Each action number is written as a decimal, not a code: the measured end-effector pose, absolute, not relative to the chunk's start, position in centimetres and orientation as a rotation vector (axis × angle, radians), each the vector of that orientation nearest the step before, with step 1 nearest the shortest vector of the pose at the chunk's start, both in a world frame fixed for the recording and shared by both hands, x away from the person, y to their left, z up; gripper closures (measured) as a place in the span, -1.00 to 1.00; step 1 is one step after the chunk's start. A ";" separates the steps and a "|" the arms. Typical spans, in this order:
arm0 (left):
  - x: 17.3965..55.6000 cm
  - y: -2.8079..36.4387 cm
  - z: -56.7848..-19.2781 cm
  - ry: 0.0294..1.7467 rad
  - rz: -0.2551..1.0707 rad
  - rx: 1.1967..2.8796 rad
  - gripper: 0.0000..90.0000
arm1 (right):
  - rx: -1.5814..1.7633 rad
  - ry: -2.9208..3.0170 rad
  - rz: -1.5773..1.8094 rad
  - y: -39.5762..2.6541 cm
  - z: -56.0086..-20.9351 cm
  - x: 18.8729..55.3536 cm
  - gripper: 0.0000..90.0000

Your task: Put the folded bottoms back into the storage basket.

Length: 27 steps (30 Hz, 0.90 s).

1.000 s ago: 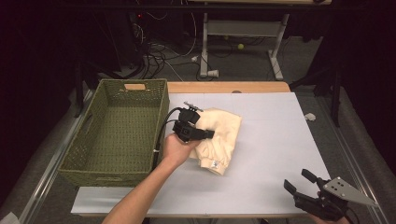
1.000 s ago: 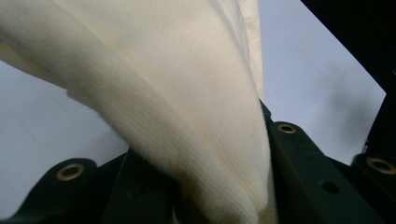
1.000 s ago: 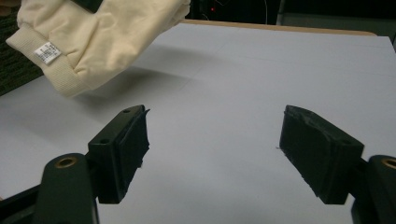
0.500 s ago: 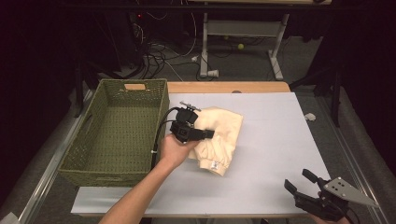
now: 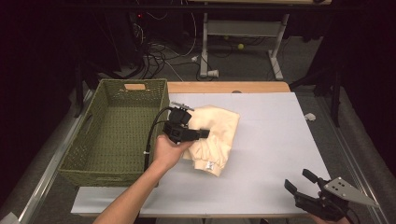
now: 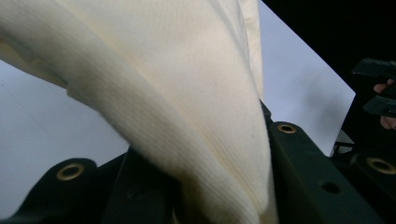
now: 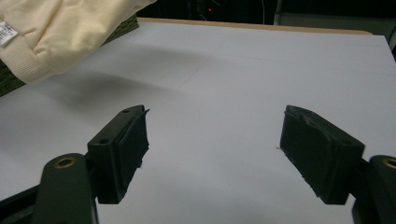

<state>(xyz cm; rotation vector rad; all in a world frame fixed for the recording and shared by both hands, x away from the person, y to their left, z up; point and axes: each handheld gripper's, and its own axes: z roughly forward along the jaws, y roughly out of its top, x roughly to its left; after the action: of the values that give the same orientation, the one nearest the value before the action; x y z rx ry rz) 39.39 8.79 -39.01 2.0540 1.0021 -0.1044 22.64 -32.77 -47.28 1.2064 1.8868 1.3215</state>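
We see the left gripper [image 5: 201, 134] clamped on a cream garment [image 5: 215, 135], its cloth bunched between the jaws in the left gripper view. The garment lies on the white table [image 5: 275, 140], just beside the green basket [image 5: 116, 135]. Its long axis runs from the far end near the basket's corner toward the person, labelled hem [image 5: 211, 165] nearest. The right gripper [image 5: 299, 189] hangs at the near right corner, jaws apart and empty.

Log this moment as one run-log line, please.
left claw: shut on cream garment | right claw: open, empty | basket: empty
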 end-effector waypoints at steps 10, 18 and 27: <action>38.8 10.3 -38.4 1.003 -0.100 2.033 0.52 | 1.212 1.885 1.321 -32.8 -47.3 22.7 -0.47; 38.4 11.5 -38.0 1.008 -0.093 2.014 0.52 | 1.213 1.885 1.318 -32.8 -47.4 22.8 -0.47; 37.9 12.7 -37.6 1.014 -0.088 1.992 0.52 | 1.211 1.888 1.313 -32.7 -47.3 22.7 -0.47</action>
<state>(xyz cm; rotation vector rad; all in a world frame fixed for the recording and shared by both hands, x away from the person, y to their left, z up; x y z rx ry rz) 37.86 12.68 -37.64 1.9920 1.0143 -0.0883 22.72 -32.69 -47.32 1.2107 1.8881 1.3127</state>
